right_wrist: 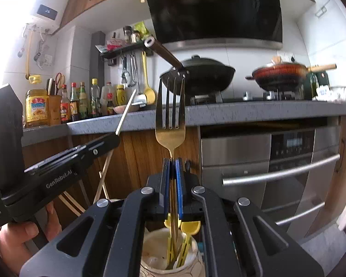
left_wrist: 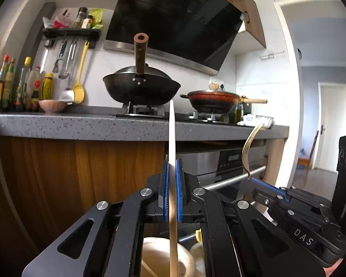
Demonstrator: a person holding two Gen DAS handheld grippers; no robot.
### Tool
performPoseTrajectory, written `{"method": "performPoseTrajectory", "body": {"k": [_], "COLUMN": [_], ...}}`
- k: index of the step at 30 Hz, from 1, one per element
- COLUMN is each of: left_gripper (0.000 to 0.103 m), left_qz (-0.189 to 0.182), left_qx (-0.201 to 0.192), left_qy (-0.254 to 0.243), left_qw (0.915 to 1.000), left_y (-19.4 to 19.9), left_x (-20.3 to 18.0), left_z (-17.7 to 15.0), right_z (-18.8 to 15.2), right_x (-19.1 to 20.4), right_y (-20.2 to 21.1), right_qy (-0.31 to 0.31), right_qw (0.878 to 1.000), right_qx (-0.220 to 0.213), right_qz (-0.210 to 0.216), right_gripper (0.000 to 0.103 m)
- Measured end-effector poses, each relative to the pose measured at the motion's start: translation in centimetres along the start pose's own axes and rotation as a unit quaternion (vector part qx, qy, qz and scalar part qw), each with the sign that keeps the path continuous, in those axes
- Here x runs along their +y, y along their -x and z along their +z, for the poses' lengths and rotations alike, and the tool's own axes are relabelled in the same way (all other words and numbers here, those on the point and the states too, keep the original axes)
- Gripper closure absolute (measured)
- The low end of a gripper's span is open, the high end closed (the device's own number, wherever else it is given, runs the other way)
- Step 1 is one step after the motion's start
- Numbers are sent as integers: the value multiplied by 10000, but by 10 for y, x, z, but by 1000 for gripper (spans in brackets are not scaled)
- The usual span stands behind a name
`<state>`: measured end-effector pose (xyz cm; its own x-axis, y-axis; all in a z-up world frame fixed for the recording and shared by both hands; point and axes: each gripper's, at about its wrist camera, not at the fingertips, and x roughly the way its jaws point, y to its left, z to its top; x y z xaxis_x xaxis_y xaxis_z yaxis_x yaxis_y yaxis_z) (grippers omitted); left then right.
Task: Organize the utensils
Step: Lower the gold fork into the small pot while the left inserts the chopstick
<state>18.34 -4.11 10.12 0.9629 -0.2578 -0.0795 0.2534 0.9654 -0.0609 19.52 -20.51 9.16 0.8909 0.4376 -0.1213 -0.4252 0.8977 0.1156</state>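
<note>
My left gripper (left_wrist: 172,182) is shut on a pale wooden chopstick (left_wrist: 172,133) that stands upright between the blue pads; its lower end drops toward a cream cup (left_wrist: 160,257) below. My right gripper (right_wrist: 172,180) is shut on the handle of a gold fork (right_wrist: 170,117), tines up. The fork's lower end reaches into a cream ceramic cup (right_wrist: 154,251) that holds yellow plastic utensils (right_wrist: 191,228). The right gripper (left_wrist: 260,185) with the fork (left_wrist: 249,147) also shows in the left wrist view, and the left gripper (right_wrist: 113,139) with the chopstick (right_wrist: 126,113) in the right wrist view.
A grey countertop (left_wrist: 80,125) carries sauce bottles (left_wrist: 23,85), a black wok (left_wrist: 140,87) and a red pan (left_wrist: 214,101) on the stove. A steel oven (right_wrist: 269,166) sits under the counter. More chopsticks (right_wrist: 103,175) stick up lower left.
</note>
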Motion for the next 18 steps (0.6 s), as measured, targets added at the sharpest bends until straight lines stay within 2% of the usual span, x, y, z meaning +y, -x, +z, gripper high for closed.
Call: {"method": "performPoseTrajectory", "body": {"k": [10, 18], "left_gripper": [97, 97], "left_qz": [82, 149], "left_qx": [134, -75], "left_qy": [-155, 52], "left_qw": [9998, 9998], "left_y": [-1, 0], "left_x": [1, 7], "left_z": [-16, -4], "right_z": [-22, -29], "right_x": [-8, -8], "right_y": [-9, -11], "right_qy": [-175, -223], "right_qw": [9991, 9986], "right_qx": [363, 449], "right_qz": [94, 143], "right_gripper": [98, 98]}}
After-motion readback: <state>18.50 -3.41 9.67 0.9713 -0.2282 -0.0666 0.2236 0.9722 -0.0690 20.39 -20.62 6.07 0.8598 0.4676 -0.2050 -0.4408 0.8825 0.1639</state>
